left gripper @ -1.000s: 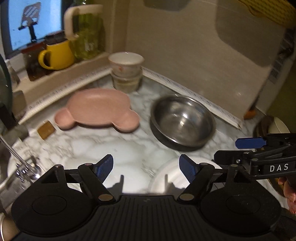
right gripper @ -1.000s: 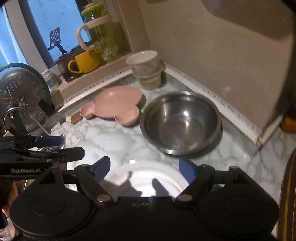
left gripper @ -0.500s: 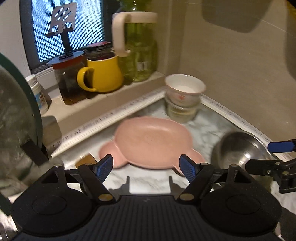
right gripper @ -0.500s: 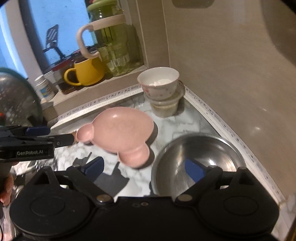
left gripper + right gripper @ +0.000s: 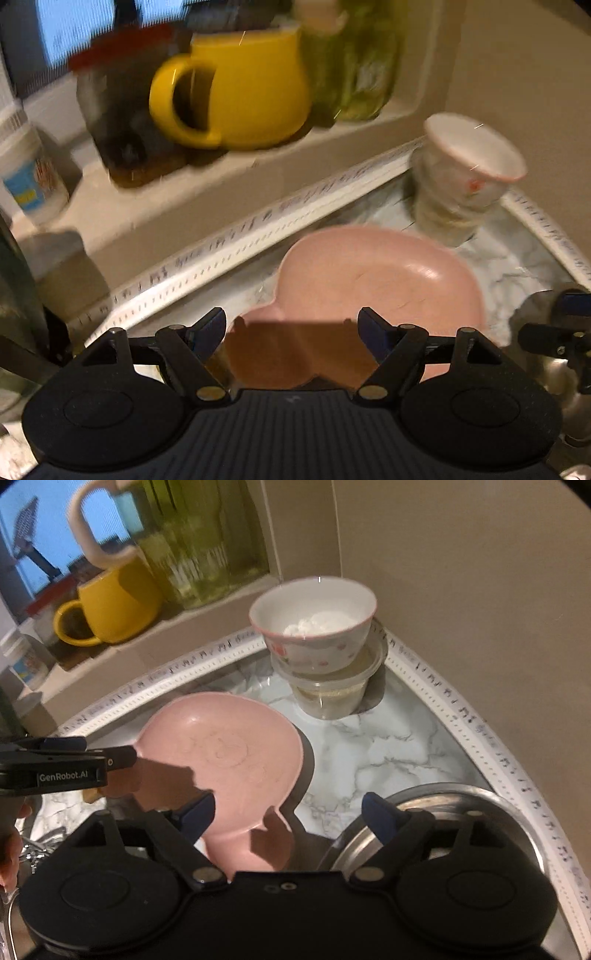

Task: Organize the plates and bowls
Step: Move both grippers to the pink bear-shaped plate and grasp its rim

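Both tongs are closing in on the back corner since a second ago, with the white plate dropping out of view and the pink bear-shaped plate [image 5: 380,280] now filling the left view. Left tongs [image 5: 291,332] are hovering over the plate's near ear with jaws apart, nothing clamped; in the right view the left tongs [image 5: 110,758] are showing side-on at the plate's left ear, just beside it, contact unclear. Right tongs [image 5: 288,810] are also standing apart, straddling the plate's other ear and the rim of the steel bowl [image 5: 443,794]. Pink plate [image 5: 225,749] is lying flat on the marble worktop [image 5: 369,746], near the floral white bowl [image 5: 314,624] that is sitting stacked in a clear container [image 5: 332,698] in the corner. Yellow mug [image 5: 236,88] and green pitcher [image 5: 199,542] are standing on the window ledge behind. Plate is looking light, stiff, probably plastic or fibre, smooth and shallow, so likely sliding if pushed; best hold is probably pinching the raised rim at an ear. Floral bowl is looking ceramic, fragile, heavier. Steel bowl is looking slippery, rim pinch only. Left view is motion-blurred.
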### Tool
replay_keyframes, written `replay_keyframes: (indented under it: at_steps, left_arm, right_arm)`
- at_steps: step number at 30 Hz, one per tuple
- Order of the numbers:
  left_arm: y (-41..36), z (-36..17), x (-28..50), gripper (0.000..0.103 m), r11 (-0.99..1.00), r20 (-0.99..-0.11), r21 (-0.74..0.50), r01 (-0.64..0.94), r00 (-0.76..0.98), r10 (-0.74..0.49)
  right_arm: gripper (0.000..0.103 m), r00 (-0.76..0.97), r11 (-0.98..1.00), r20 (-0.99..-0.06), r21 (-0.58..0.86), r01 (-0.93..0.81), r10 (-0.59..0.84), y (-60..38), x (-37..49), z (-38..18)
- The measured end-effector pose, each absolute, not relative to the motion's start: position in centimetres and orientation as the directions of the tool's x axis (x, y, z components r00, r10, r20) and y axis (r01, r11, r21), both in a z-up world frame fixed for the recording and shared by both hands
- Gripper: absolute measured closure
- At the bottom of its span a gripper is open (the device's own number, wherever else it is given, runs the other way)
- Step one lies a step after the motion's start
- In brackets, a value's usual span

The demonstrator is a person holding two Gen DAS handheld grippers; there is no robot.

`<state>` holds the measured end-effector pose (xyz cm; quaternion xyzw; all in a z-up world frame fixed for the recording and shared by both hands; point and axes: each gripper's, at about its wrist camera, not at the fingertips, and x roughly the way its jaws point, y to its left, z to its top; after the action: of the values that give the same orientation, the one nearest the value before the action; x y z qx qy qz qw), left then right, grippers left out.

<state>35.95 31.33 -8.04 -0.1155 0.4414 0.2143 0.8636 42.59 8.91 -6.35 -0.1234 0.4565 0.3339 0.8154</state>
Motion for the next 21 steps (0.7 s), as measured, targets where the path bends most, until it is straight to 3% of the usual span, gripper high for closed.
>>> replay_keyframes:
  at_steps: [10, 12, 16, 17, 19, 21]
  left_arm:
    - [33.6, -11.6, 35.0, 0.026, 0.829, -0.855, -0.024, -0.559, 0.441, 0.272]
    - [34.1, -12.0, 34.9, 0.041, 0.820, -0.863, -0.040, -0.571, 0.433, 0.259]
    - [34.4, -11.9, 34.6, 0.048, 0.809, -0.861, -0.044, -0.586, 0.433, 0.267]
    - [34.4, -11.9, 34.5, 0.055, 0.805, -0.860, -0.049, -0.592, 0.435, 0.268]
    - [34.7, -11.8, 34.4, 0.065, 0.798, -0.861, -0.072, -0.598, 0.441, 0.253]
    - [34.8, -11.9, 34.3, 0.073, 0.787, -0.866, -0.096, -0.609, 0.441, 0.236]
  right_arm:
    - [0.042, 0.311, 0.763, -0.871, 0.106, -0.638, 0.381, 11.0, 44.6, -10.0]
    - [0.045, 0.303, 0.762, -0.875, 0.108, -0.639, 0.378, 11.3, 44.7, -10.4]
    - [0.052, 0.315, 0.771, -0.874, 0.099, -0.629, 0.369, 11.5, 44.9, -10.8]
    - [0.053, 0.322, 0.772, -0.871, 0.095, -0.629, 0.370, 11.5, 44.9, -10.9]
    - [0.066, 0.316, 0.771, -0.872, 0.103, -0.629, 0.374, 11.6, 45.1, -11.0]
    - [0.071, 0.304, 0.780, -0.875, 0.122, -0.614, 0.377, 11.5, 45.4, -11.2]
